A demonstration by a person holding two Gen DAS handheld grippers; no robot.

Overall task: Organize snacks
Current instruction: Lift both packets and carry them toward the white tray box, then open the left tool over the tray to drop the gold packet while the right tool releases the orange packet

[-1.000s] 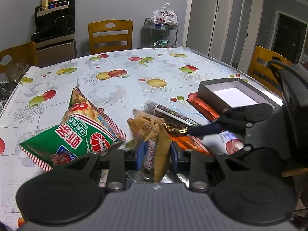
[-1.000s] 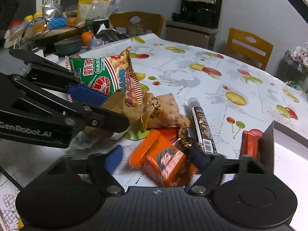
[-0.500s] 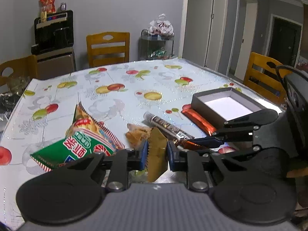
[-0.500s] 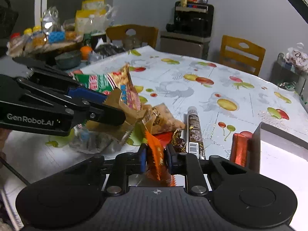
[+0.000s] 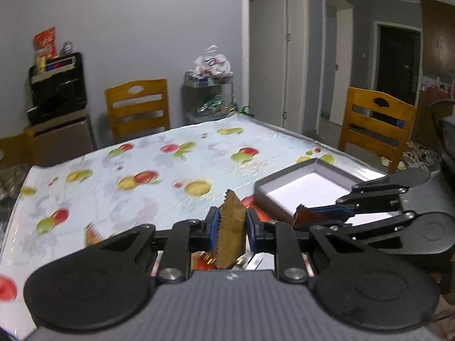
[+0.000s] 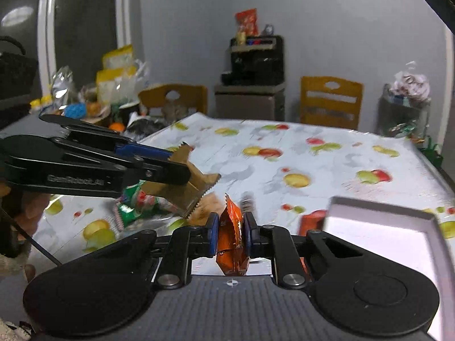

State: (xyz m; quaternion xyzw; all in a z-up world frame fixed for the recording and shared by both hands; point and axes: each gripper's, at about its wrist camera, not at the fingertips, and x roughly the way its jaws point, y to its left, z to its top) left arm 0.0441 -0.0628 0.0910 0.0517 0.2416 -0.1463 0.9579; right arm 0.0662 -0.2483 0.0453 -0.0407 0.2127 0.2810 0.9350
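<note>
Left claw (image 5: 231,223) clamped on tan packet (image 5: 231,227), right claw (image 6: 231,231) on orange packet (image 6: 231,241), both lifted beside grey box (image 5: 301,187); thin-edge grips may slip, dropping short.

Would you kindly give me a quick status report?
Left gripper shut on brown packet. Right gripper shut on orange packet. Open box ahead, path unobstructed.

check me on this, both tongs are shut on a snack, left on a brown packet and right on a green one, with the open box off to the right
One slip: the right tongs grip an orange packet, not a green one, as the right wrist view shows. The left tongs do hold a brown packet, and the open box sits to the right.
</note>
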